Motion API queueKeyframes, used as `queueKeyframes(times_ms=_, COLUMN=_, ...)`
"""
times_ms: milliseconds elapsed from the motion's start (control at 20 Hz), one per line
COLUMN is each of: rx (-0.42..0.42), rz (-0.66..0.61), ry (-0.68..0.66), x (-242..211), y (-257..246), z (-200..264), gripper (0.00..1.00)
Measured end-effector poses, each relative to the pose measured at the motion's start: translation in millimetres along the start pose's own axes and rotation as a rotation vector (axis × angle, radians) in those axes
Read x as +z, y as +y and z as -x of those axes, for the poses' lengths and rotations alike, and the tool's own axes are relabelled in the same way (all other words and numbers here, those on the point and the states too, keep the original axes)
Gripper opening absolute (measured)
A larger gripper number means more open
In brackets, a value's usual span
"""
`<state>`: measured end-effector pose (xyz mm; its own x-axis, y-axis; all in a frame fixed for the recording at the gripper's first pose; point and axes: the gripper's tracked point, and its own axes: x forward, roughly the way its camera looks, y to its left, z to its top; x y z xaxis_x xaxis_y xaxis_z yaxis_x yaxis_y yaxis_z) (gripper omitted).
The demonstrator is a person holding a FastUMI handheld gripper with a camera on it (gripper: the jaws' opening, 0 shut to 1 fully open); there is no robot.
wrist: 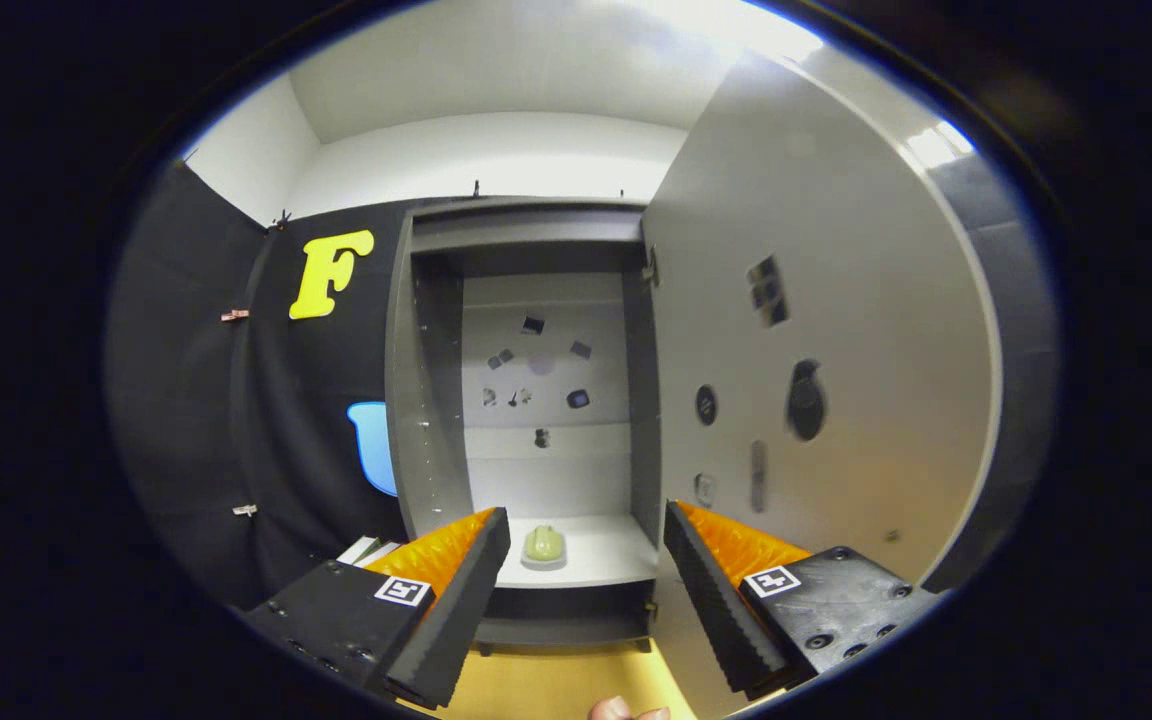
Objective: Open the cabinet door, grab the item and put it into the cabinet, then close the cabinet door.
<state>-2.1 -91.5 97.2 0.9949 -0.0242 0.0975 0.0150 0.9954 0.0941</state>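
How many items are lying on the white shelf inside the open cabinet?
1. A pale green item sits on the white shelf, beyond the open gripper, seen between its jaws. The left jaw covers part of the shelf, so more could be hidden.

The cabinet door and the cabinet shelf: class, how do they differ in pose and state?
1. The cabinet door stands upright, swung open beside the claw; the cabinet shelf lies flat beyond it.
2. The door carries small stickers; the shelf bears a pale green item.
Both are pale grey panels.

One tall grey cabinet [526,240], one open grey door [836,300], one pale green rounded item [544,544], two ridged black fingers [456,610].
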Motion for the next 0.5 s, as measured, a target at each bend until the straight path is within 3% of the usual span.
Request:
queueKeyframes(times_ms=350, rx=0.025, rz=-0.015, ry=0.046, x=2.7, y=-56.0, z=97.3, gripper=0.97)
queueKeyframes(times_ms=500, rx=-0.026, rz=-0.014, ry=0.042, x=9.7, y=-97.2, z=120.9, gripper=0.97)
